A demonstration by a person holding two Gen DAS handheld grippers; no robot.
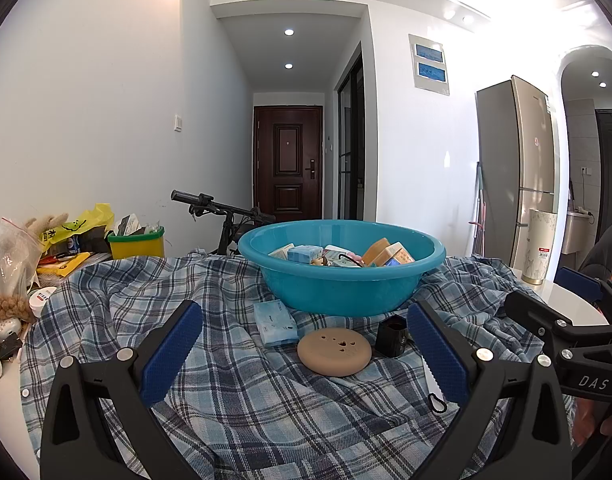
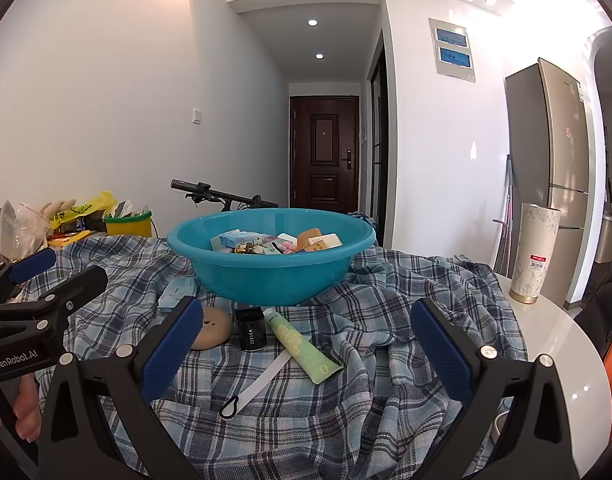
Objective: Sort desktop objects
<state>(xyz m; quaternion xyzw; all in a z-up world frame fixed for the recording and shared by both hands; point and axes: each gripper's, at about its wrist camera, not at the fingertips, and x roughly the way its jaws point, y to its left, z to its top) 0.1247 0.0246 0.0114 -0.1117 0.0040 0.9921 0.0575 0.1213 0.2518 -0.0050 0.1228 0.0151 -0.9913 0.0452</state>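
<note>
1. nearest me, the left tool (image 1: pixel 303 354) and the right tool (image 2: pixel 306 350) both hover low over the bench (image 2: pixel 562 328), each spread wide and holding nothing.
2. on the checked cloth (image 2: pixel 386 412) between the right tool's fingers lie a white file (image 2: pixel 261 380) with a black loop and a green tube (image 2: pixel 303 344), the tube's end resting over the file.
3. just behind stand a small black box (image 2: pixel 250 328) and a tan disc (image 1: pixel 334 352); a blue tissue pack (image 1: pixel 274 322) lies beside the disc, near the foot of the basin.
4. further back the blue basin (image 1: pixel 342 286) already holds boxes and small packs.
5. risks, as i judge them: the file is thin and flat, so a grab may pinch cloth instead; dragging the cloth could shift the basin; lifting the file first would roll the tube.
</note>
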